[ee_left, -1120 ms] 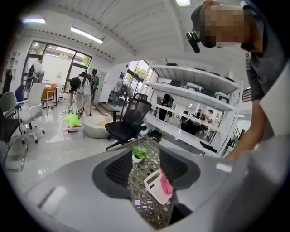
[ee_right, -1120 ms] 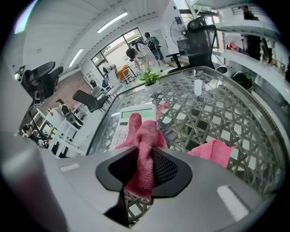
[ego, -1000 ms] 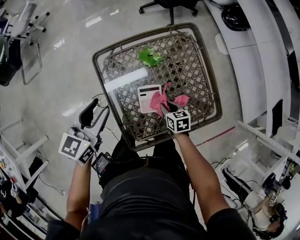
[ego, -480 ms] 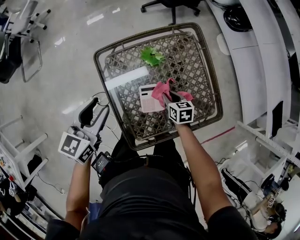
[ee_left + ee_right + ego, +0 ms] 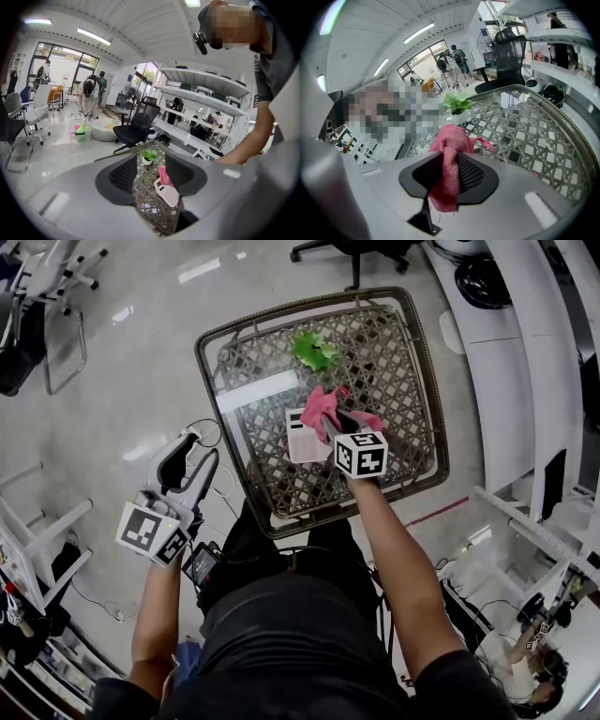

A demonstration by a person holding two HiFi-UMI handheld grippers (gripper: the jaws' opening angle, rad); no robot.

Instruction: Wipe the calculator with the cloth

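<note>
A pale, glossy floor [image 5: 122, 362] fills the left half of the head view, catching bright streaks of reflected light. At upper centre stands a square wicker table [image 5: 394, 381] with an open lattice top, the base of a black office chair [image 5: 347, 247] at the top edge beyond it. A long white desk [image 5: 525, 352] curves down the right side. In the left gripper view a ribbed white ceiling [image 5: 140, 23] carries strip lights [image 5: 93, 36] at upper left; tall windows [image 5: 61, 65] glow below them. White chairs [image 5: 35, 112] stand at far left – white shelving [image 5: 206, 93] runs at centre right.
</note>
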